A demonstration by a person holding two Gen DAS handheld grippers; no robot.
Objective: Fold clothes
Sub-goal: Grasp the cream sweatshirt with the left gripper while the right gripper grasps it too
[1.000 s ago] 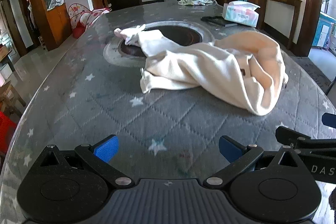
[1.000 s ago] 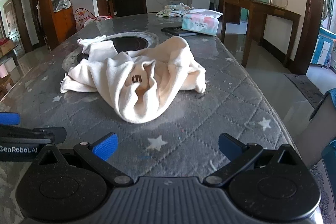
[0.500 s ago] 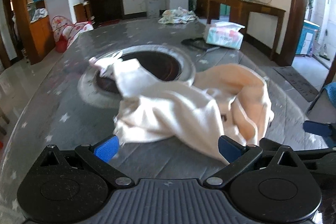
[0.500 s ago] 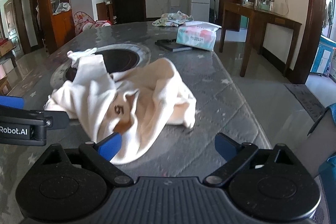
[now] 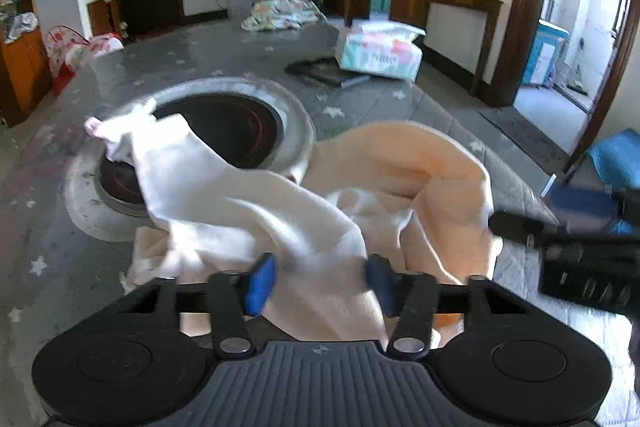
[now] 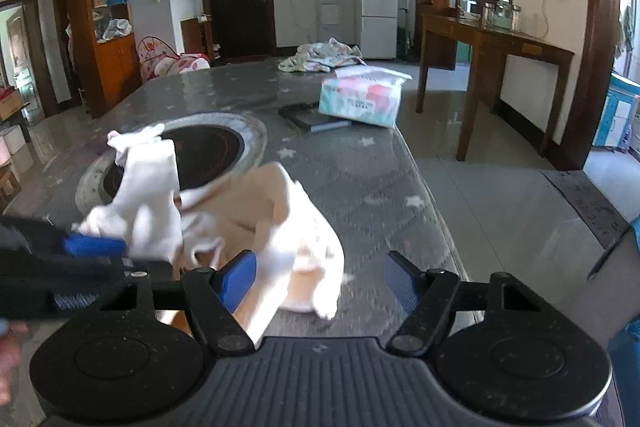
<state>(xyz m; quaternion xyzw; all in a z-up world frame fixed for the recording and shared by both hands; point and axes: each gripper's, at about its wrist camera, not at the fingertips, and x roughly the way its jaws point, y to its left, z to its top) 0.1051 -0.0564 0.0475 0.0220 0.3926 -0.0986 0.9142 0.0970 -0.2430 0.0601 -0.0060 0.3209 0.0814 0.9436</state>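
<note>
A: Both grippers are now reaching into the garment (image 5: 248, 211), which a second ago was lying well ahead of them on the table (image 5: 80, 259). The left gripper (image 5: 318, 279) has just been closing; cloth is bunching between its jaws, though whether the pads are already pinching is unclear.

B: And the right gripper (image 6: 316, 281)?

A: Its jaws have also been closing but are standing apart, with cloth touching only the left pad. The grasp is beginning; folding is not yet starting.

B: Any writing?

A: The tissue pack (image 6: 360, 99) print is blurring; nothing is reading clearly.
</note>
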